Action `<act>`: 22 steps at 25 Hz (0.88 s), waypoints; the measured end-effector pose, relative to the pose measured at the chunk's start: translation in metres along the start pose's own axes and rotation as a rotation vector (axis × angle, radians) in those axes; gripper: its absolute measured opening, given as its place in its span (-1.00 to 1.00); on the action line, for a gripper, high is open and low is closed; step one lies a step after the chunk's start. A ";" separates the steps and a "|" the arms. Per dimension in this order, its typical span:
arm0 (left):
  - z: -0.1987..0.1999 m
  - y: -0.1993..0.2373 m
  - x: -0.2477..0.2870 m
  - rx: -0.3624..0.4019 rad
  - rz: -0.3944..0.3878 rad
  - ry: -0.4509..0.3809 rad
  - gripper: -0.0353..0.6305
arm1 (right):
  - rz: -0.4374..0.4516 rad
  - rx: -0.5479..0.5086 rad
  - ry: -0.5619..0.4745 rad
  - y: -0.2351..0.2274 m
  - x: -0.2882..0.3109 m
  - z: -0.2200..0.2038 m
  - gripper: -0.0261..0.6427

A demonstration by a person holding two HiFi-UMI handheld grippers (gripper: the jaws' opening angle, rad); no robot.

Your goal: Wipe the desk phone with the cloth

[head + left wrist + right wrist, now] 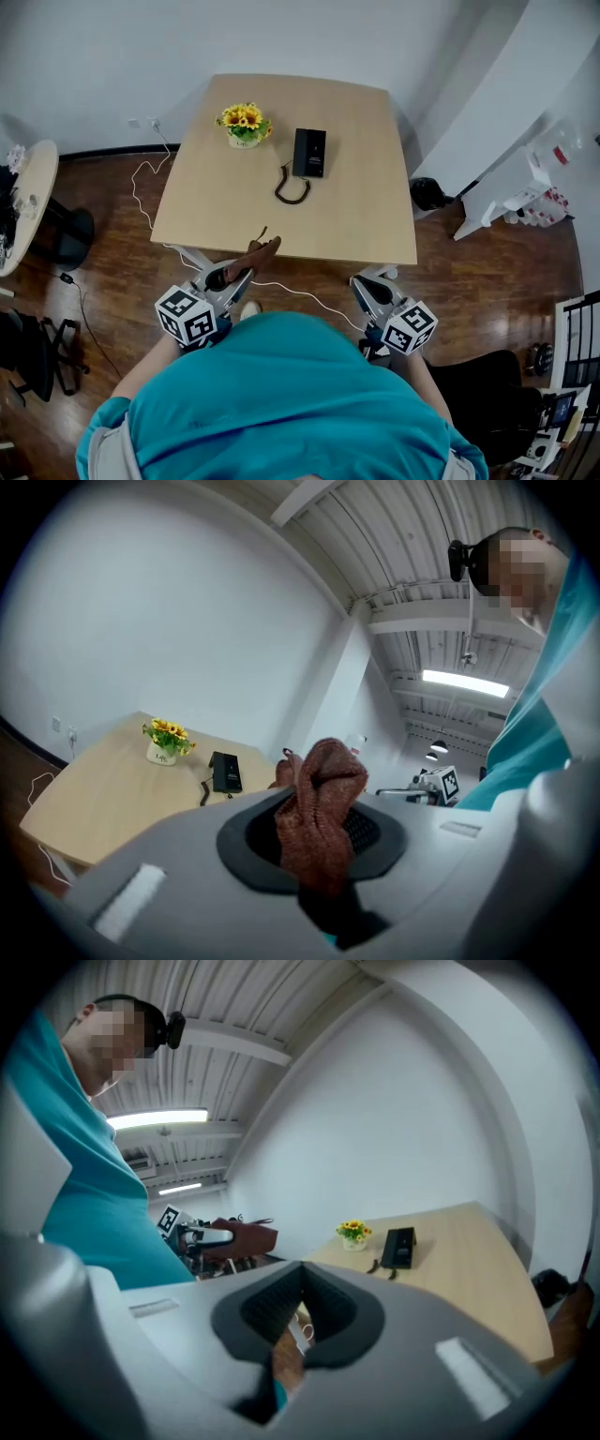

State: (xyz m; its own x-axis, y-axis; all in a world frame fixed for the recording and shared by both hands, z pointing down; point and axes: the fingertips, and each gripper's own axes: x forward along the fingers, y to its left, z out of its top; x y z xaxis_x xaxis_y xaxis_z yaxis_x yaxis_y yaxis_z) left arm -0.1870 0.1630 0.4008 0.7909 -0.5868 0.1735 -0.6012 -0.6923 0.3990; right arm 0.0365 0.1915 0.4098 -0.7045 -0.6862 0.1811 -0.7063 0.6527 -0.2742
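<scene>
The black rectangular desk phone [309, 152] lies flat past the middle of the pale wooden table [356, 206], its coiled black cord [292, 187] looped just on its near-left side and a small white pot of yellow flowers [245, 125] to its left. It looks light and hard-shelled, so it would probably slide or shed its handset under a firm rub; steadying it by a side edge of the body seems the safest hold. The reddish-brown knitted cloth [253, 259] is soft and limp, bunched up and clamped between the jaws of the left gripper [241, 271] at the table's near edge, well apart from the phone. The right gripper [362, 280] hangs off the near edge to the right, jaws brought together on nothing. Wiping has not begun.
</scene>
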 end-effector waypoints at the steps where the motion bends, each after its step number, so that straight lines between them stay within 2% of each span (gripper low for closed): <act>1: 0.009 0.018 0.003 -0.001 -0.013 -0.001 -0.66 | -0.015 -0.005 -0.002 -0.001 0.016 0.008 -0.92; 6: 0.058 0.091 0.026 0.008 -0.103 0.007 -0.66 | -0.097 0.011 -0.010 -0.018 0.084 0.047 -0.92; 9: 0.077 0.118 0.046 0.015 -0.153 0.016 -0.66 | -0.135 0.013 -0.003 -0.031 0.112 0.065 -0.92; 12: 0.086 0.138 0.071 0.015 -0.169 0.020 -0.66 | -0.150 0.008 0.012 -0.049 0.127 0.074 -0.92; 17: 0.091 0.153 0.129 0.054 -0.133 0.069 -0.66 | -0.136 0.006 0.014 -0.106 0.137 0.089 -0.92; 22: 0.083 0.156 0.201 0.153 -0.009 0.169 -0.66 | -0.036 -0.104 0.034 -0.174 0.141 0.095 -0.92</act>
State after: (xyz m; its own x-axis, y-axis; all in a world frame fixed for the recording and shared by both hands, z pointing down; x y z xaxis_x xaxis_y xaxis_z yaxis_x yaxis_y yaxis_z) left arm -0.1316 -0.0978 0.4228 0.7965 -0.5107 0.3236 -0.5940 -0.7606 0.2620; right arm 0.0669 -0.0492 0.3930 -0.6792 -0.6998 0.2211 -0.7334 0.6588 -0.1678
